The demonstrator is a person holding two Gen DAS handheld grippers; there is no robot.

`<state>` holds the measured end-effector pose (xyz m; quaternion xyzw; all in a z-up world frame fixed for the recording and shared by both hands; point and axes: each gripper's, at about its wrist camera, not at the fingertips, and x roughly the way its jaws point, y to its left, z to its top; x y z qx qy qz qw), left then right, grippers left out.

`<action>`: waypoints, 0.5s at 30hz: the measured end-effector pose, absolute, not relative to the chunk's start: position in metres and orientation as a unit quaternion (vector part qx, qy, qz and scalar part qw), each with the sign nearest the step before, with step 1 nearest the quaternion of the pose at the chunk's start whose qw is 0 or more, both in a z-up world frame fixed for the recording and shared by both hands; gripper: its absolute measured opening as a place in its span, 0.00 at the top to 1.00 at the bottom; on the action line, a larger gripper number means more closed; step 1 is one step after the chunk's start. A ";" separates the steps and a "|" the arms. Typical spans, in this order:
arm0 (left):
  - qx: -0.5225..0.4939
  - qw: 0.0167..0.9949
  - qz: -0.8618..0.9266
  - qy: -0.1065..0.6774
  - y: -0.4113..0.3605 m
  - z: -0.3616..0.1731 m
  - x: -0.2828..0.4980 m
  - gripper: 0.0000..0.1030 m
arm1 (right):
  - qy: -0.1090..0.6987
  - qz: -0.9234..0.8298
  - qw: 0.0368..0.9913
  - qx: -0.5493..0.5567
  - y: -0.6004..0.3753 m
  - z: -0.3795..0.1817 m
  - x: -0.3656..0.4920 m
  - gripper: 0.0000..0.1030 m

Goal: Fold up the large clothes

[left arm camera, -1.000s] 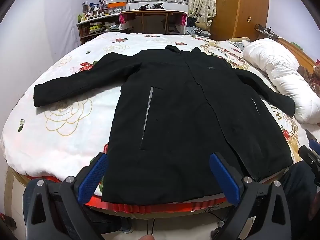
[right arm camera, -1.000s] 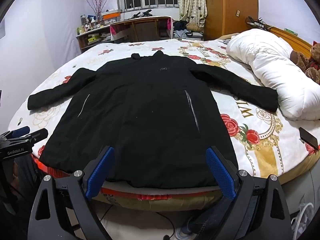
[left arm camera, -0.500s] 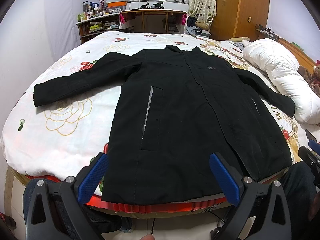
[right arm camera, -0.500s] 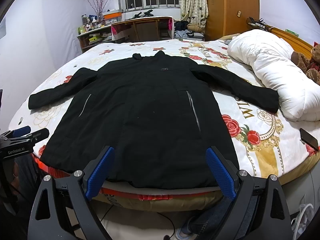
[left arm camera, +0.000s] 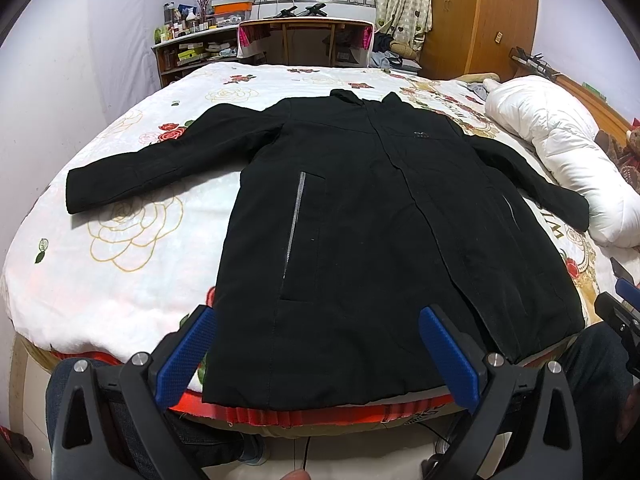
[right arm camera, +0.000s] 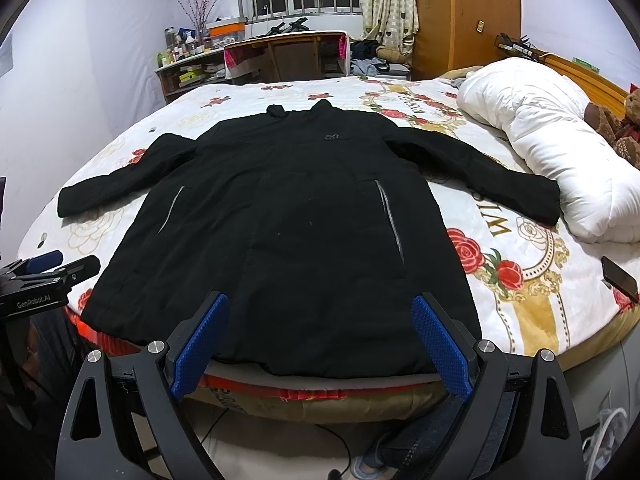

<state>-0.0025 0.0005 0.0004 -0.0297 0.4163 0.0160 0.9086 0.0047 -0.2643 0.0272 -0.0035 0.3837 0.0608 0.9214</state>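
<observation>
A long black coat lies flat and face up on the bed, collar at the far side, both sleeves spread outward, hem at the near edge. My left gripper hovers open just short of the hem, its blue pads wide apart with nothing between them. The right gripper is likewise open and empty above the hem's near edge. From the right wrist view the left gripper shows at the left border; from the left wrist view the right gripper shows at the right border.
The bed carries a white rose-print cover. A rolled white duvet and a teddy bear lie at the right. A dark phone rests near the bed's right edge. A desk, shelves and wardrobe stand behind. A person's legs are below.
</observation>
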 end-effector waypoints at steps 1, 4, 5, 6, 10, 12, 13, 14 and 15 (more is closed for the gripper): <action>-0.029 0.909 0.016 0.416 0.000 0.000 -0.002 0.01 | 0.384 0.061 0.921 -0.004 -0.264 0.027 0.005 0.10; -0.029 0.909 0.016 0.416 0.001 0.000 -0.002 0.01 | 0.384 0.061 0.921 -0.003 -0.264 0.027 0.005 0.10; -0.029 0.909 0.016 0.416 0.001 0.000 -0.002 0.01 | 0.384 0.061 0.921 -0.003 -0.264 0.027 0.005 0.10; -0.029 0.909 0.016 0.416 0.000 0.000 -0.002 0.01 | 0.384 0.062 0.921 -0.003 -0.265 0.027 0.005 0.10; -0.029 0.909 0.016 0.416 0.001 0.000 -0.002 0.01 | 0.385 0.063 0.921 -0.003 -0.264 0.027 0.005 0.10; -0.030 0.908 0.015 0.417 0.001 0.001 -0.002 0.01 | 0.384 0.062 0.921 -0.003 -0.264 0.027 0.005 0.10; -0.029 0.908 0.015 0.417 0.001 0.001 -0.001 0.01 | 0.385 0.062 0.921 -0.002 -0.264 0.027 0.005 0.10; -0.029 0.908 0.015 0.417 0.001 0.001 -0.001 0.01 | 0.385 0.062 0.921 -0.002 -0.264 0.027 0.005 0.10; -0.029 0.909 0.016 0.417 0.001 0.001 -0.001 0.01 | 0.384 0.062 0.921 -0.003 -0.264 0.027 0.005 0.10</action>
